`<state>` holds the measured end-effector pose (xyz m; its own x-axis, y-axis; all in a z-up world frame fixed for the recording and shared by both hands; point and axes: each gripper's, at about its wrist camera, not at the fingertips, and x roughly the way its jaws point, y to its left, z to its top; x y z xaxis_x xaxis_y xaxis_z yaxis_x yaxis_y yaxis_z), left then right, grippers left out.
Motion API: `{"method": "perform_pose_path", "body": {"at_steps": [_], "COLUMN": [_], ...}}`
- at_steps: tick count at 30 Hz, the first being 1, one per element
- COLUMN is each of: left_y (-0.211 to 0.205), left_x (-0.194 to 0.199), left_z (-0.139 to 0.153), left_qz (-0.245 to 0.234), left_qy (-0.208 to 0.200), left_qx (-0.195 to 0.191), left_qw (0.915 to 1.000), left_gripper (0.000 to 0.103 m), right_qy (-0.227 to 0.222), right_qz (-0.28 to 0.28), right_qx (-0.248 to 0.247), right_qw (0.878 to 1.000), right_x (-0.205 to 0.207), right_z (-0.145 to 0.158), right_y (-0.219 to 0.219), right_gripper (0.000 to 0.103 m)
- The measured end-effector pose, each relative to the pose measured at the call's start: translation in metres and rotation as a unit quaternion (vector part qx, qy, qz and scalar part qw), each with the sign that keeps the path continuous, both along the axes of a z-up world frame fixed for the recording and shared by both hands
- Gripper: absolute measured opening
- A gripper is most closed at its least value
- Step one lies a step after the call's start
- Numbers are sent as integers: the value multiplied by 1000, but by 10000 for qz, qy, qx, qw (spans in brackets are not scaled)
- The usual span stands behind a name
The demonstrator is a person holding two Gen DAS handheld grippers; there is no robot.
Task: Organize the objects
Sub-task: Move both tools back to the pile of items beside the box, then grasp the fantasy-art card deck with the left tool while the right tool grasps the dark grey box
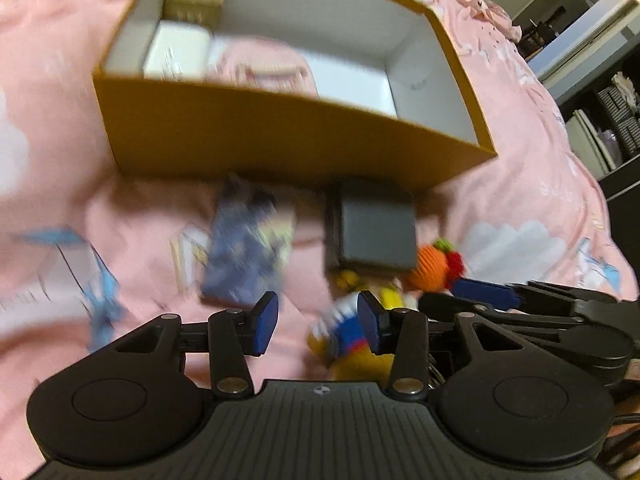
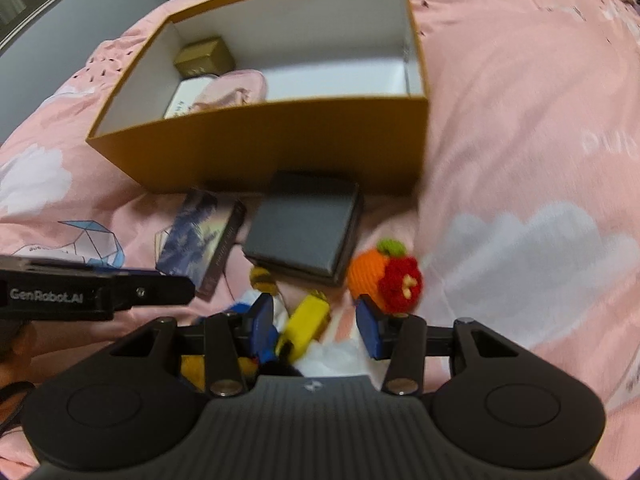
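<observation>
Box (image 2: 256, 148): open cardboard box on the pink bedspread (image 2: 520, 120), holding a gold box (image 2: 204, 58), a white box and a pink item.
Loose things: blue card pack (image 2: 200, 236), grey case (image 2: 304, 228), crocheted orange (image 2: 380, 276), yellow-blue toy (image 2: 304, 320), all in front of the box.
Left gripper (image 1: 318, 320): jaws apart, nothing pressed.
Right gripper (image 2: 316, 320): jaws apart around the toy, not pinching.

A bed covered in a pink sheet (image 2: 520, 120) with white clouds carries an open yellow-brown box (image 2: 256, 148). In front of the box lie a dark blue card box (image 2: 200, 236), a grey case (image 2: 304, 228), a crocheted orange (image 2: 380, 276) and a yellow-and-blue soft toy (image 2: 304, 320).
</observation>
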<state>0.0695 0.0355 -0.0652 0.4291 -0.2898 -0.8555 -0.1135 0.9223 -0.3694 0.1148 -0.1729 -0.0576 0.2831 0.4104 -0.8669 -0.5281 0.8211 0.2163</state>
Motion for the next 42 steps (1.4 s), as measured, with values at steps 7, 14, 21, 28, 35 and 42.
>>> {"method": "perform_pose_path", "body": {"at_steps": [7,14,21,28,35,42], "left_y": [11,1,7,8,7,13], "left_x": [18,28,38,47,51,49], "left_z": [-7,-20,-35,-45,-51,-54], "left_qz": [266,46,147,80,116,228], "left_qy": [-285,-308,-117,-48,-11,16], "left_qx": [645,1041,1049,921,858,668], "left_qw": [9972,9941,9943,9957,9962,9975], "left_gripper": [63,75,76,76,75,75], "right_qy": [155,443,939,1493,1723,1488], "right_qz": [-96,-261,-405,-571,-633,-621], "right_qx": [282,474,444,808,1089,1100], "right_qw": [9994,9976,9938,9838,9770,9808], "right_x": [32,70,94,110,117,109], "right_z": [-2,-12,-37,-58,-73,-61], "right_y": [10,23,28,21,19,17], "right_gripper": [49,49,54,63,66,51]}}
